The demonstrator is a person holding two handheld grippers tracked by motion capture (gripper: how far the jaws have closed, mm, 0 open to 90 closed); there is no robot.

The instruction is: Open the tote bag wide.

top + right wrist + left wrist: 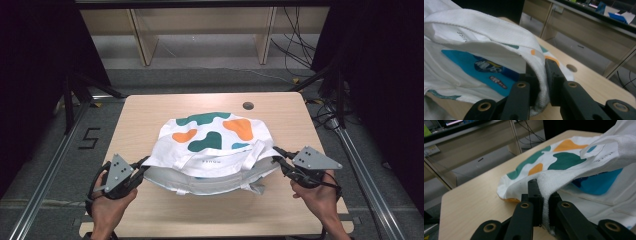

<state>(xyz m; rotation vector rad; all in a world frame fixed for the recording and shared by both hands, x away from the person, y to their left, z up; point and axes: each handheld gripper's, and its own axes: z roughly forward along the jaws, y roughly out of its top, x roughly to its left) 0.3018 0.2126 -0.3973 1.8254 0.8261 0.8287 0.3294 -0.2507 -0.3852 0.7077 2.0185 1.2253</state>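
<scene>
step: mouth of white cloth tote bag with green and orange blotches [212,145] is held open | left gripper [141,169] pinching left rim, right gripper [278,159] pinching right rim | next: rim to be kept taut

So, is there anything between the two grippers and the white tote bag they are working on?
Nothing visible stands between them. The left gripper is already shut on the rim of the white tote bag at its left side, and the right gripper is shut on the rim at its right side, with fabric pinched between the jaws of each above the table.
</scene>
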